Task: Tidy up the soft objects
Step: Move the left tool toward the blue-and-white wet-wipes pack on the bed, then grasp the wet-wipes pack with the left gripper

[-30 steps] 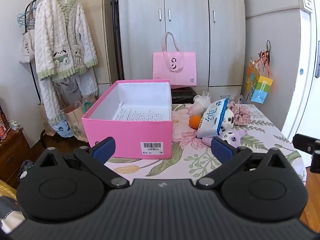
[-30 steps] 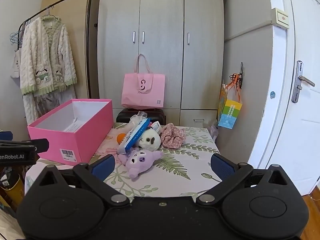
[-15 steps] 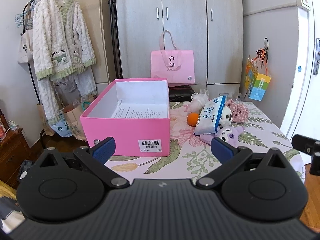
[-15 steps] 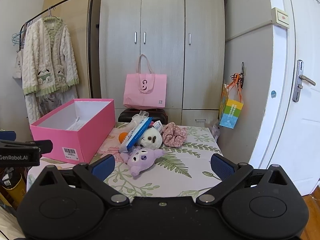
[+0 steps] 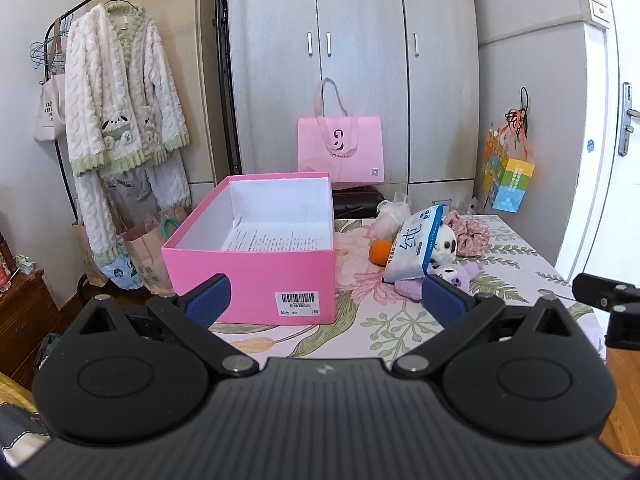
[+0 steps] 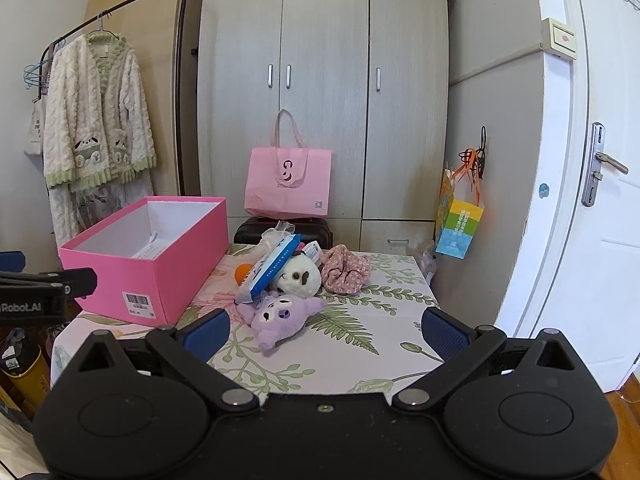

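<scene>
An open pink box (image 5: 256, 268) (image 6: 160, 264) with a printed sheet inside stands on the left of the floral table (image 6: 360, 344). Right of it lies a pile: a purple plush (image 6: 282, 314) (image 5: 452, 276), a white panda plush (image 6: 300, 276) (image 5: 444, 244), a blue-and-white tissue pack (image 5: 416, 242) (image 6: 272, 270), a pink floral scrunchie (image 6: 346, 270) (image 5: 470, 232), an orange ball (image 5: 380, 252) (image 6: 242, 272) and a white mesh piece (image 5: 394, 212). My left gripper (image 5: 326, 300) is open and empty before the box. My right gripper (image 6: 326, 330) is open and empty, short of the purple plush.
A pink tote bag (image 6: 288, 184) sits on a black case behind the table, before the wardrobe (image 6: 324, 80). A robe hangs on a rack (image 5: 120, 120) at left. A coloured gift bag (image 6: 458, 224) hangs at right beside the white door (image 6: 592, 184).
Both grippers have drawn back and risen slightly, so the box and the pile look a little farther off. Both stay open and empty.
</scene>
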